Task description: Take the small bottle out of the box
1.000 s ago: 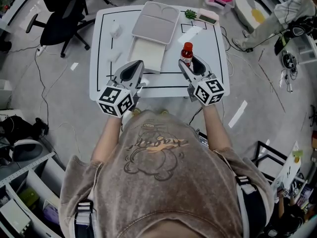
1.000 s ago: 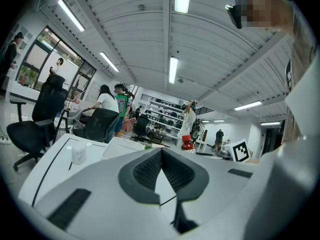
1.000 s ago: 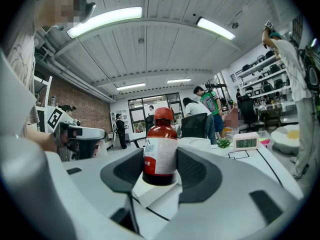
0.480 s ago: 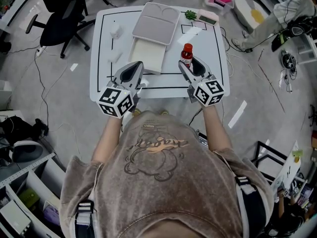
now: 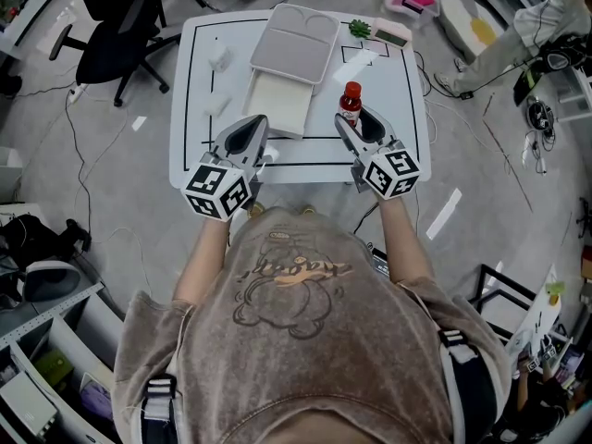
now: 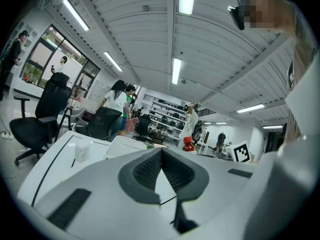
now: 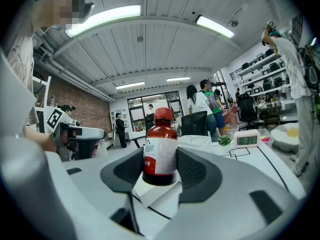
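Observation:
The small bottle (image 5: 350, 97), dark red with a red cap and a white label, stands upright on the white table (image 5: 388, 91), to the right of the open white box (image 5: 276, 100). My right gripper (image 5: 351, 117) is shut on the bottle (image 7: 160, 151), one pad against each side of its lower half. The box's lid (image 5: 294, 40) is folded back behind it. My left gripper (image 5: 256, 120) is near the front corner of the box. Its jaws are shut with nothing between them, as the left gripper view (image 6: 161, 151) shows.
A small clock (image 5: 392, 31) and a green plant (image 5: 358, 28) sit at the table's far right corner. Two white cups (image 5: 217, 56) (image 5: 215, 105) stand left of the box. A black office chair (image 5: 111, 40) is at the table's far left. People stand in the background.

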The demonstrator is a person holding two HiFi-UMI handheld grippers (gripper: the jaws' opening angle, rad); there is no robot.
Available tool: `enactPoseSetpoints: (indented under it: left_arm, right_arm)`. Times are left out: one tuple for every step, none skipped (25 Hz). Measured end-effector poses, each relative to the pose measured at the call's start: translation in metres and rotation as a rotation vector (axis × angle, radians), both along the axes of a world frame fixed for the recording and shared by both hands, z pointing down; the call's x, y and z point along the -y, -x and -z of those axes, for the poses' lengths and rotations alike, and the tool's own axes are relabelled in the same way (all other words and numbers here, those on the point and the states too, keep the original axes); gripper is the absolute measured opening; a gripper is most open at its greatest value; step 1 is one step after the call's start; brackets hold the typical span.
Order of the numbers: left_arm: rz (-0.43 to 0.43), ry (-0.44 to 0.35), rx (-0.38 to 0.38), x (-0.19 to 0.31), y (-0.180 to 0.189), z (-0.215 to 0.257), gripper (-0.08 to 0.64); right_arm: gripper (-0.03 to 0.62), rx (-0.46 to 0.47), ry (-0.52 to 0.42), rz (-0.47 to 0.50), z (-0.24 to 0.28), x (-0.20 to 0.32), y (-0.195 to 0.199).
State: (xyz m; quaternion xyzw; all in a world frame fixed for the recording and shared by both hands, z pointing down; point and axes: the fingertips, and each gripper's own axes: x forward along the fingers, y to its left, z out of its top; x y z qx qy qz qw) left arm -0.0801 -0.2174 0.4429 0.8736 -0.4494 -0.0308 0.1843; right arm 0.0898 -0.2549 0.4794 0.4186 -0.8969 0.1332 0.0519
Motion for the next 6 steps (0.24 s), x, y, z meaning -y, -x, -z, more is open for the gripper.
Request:
enactPoseSetpoints:
  left_arm:
    - [0.0, 0.001, -0.001, -0.0002, -0.0001, -0.0002, 0.008]
    - [-0.001, 0.002, -0.003, -0.0003, -0.0001, -0.0004, 0.008]
    - [0.0, 0.003, -0.003, -0.0004, 0.0001, -0.0005, 0.008]
    - [0.0, 0.004, -0.004, -0.0006, 0.0004, -0.0006, 0.008]
    - [0.001, 0.005, -0.004, -0.0008, 0.0007, -0.0008, 0.008]
    - [0.001, 0.005, -0.005, -0.001, 0.0011, -0.0008, 0.008]
  right_arm:
    - [0.209, -0.002, 0.001, 0.001, -0.0004, -0.0003, 0.0]
    - [0.209, -0.003, 0.002, 0.001, -0.0007, -0.0005, 0.0]
    - [0.209, -0.004, 0.003, 0.001, -0.0009, -0.0008, 0.0001]
    - [0.209, -0.004, 0.004, 0.001, -0.0012, -0.001, 0.0001]
    - [0.209, -0.005, 0.005, 0.002, -0.0014, -0.0013, 0.0001]
    - [0.209, -0.005, 0.006, 0.002, -0.0017, -0.0016, 0.0001]
